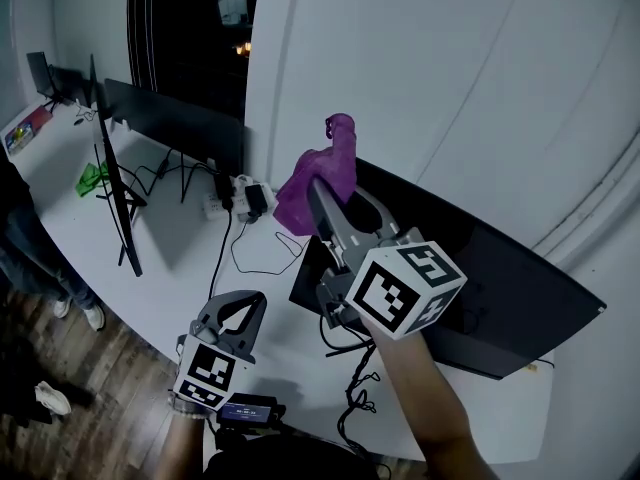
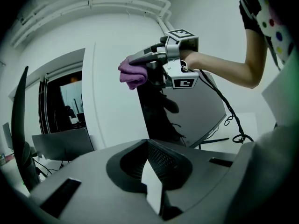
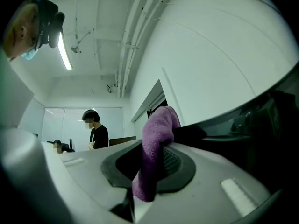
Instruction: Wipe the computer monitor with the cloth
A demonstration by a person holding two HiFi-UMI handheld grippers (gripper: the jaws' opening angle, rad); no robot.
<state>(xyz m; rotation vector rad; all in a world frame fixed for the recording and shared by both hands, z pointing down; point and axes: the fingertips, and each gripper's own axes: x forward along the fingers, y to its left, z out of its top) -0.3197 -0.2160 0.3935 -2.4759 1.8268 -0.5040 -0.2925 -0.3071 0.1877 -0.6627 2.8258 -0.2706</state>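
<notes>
My right gripper [image 1: 320, 190] is shut on a purple cloth [image 1: 318, 176] and holds it up at the upper left corner of the dark computer monitor [image 1: 500, 298]. In the left gripper view that cloth [image 2: 131, 73] sits against the top corner of the monitor [image 2: 191, 111], with the right gripper [image 2: 142, 65] behind it. The right gripper view shows the cloth [image 3: 156, 143] draped between its jaws, with the monitor's edge [image 3: 261, 125] at the right. My left gripper [image 1: 243, 303] hangs low at the table's front, shut and with nothing in it, well short of the monitor.
Two more monitors [image 1: 118, 183] [image 1: 175, 118] stand on the white table [image 1: 170, 268] at the left. Near them lie a green cloth [image 1: 92, 178], a power strip [image 1: 240, 200] and loose cables [image 1: 262, 258]. A person's legs [image 1: 30, 248] show at the left edge.
</notes>
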